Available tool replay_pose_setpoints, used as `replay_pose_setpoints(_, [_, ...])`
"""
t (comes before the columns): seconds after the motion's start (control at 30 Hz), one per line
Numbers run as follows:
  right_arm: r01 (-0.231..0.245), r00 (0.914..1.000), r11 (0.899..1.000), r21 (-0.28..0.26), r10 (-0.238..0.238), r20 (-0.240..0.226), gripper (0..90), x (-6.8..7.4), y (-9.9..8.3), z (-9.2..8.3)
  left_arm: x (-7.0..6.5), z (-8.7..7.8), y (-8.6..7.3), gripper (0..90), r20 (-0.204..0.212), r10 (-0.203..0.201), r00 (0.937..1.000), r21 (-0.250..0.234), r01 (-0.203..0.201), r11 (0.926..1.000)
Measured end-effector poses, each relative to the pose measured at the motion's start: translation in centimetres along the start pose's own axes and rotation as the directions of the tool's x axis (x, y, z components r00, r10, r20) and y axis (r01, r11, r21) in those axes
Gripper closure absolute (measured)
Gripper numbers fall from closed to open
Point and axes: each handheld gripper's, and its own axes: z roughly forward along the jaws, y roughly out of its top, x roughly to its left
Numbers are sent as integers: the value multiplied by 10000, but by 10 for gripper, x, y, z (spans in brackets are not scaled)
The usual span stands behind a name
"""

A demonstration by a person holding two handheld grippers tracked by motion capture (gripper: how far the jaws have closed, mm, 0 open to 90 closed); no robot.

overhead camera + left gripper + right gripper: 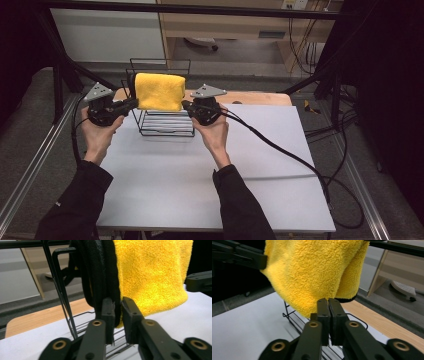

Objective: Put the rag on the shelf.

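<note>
Laboratory test station: black frame rails (165,7) enclose a white-topped table (200,175); loose cables (305,50) at one o'clock, wall socket (295,4) at twelve.

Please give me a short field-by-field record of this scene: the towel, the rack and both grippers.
towel: yellow towel draped over the top of the wire rack, hanging down on its near side
second cloth: black cloth hanging on the rack beside the yellow towel
left gripper: jaws nearly together on the towel's lower left edge
right gripper: jaws shut at the towel's lower right corner; whether cloth is pinched cannot be told
surface: white table, rack at its far edge
</note>
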Motion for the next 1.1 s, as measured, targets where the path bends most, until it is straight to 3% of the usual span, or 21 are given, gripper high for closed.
replay_pose_setpoints(0.3, [-179,9976,9997,168,190,-660,634,-5,-4,-23,-4,-12,-8,470,55,421,9991,523,-423,9977])
replay_pose_setpoints(0.4, [-250,9972,9994,257,267,-699,549,-10,-9,-32,-5,-15,-15,399,321,404,9987,719,-427,9965])
replay_pose_setpoints(0.73, [-766,9947,9946,705,810,-628,306,-31,-40,-62,-17,-15,-53,238,1068,471,9932,1447,-624,9875])
replay_pose_setpoints(1.1, [-940,9949,9877,1246,979,-255,95,-55,-85,-98,-28,-12,-92,109,1480,223,9887,1544,-454,9870])
